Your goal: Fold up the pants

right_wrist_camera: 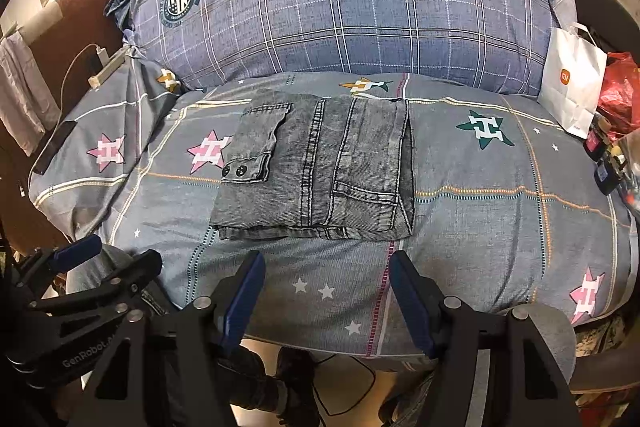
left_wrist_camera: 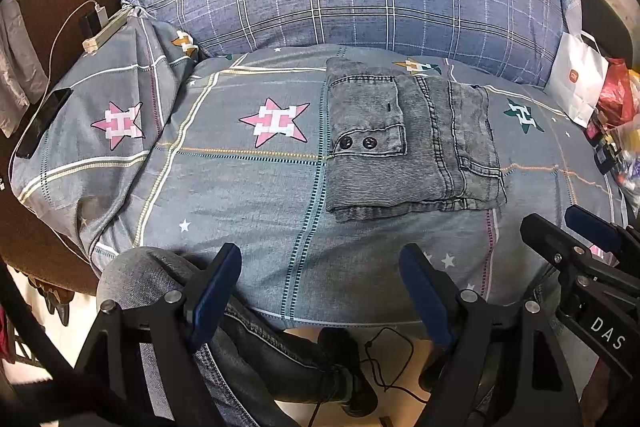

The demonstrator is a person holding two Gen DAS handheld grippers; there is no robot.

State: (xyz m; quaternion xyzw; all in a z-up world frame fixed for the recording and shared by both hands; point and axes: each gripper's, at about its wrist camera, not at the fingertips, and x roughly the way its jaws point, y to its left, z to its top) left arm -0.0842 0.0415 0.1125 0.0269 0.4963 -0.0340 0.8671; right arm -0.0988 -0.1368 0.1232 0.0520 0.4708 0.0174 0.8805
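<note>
Grey washed denim pants (left_wrist_camera: 408,143) lie folded into a compact rectangle on the bed, a buttoned pocket flap on their left side. They also show in the right wrist view (right_wrist_camera: 316,167). My left gripper (left_wrist_camera: 320,267) is open and empty, held back at the bed's near edge, below and left of the pants. My right gripper (right_wrist_camera: 326,273) is open and empty, just short of the pants' near edge. The right gripper also appears at the right edge of the left wrist view (left_wrist_camera: 560,231), and the left gripper at the lower left of the right wrist view (right_wrist_camera: 104,259).
The bed has a grey star-patterned sheet (right_wrist_camera: 480,219). A big blue plaid pillow (right_wrist_camera: 352,7) fills the back. A white paper bag (right_wrist_camera: 572,83) and red bag (right_wrist_camera: 620,87) stand at right. A phone (left_wrist_camera: 44,123) and power strip (left_wrist_camera: 104,33) lie at left. My denim-clad knees sit below.
</note>
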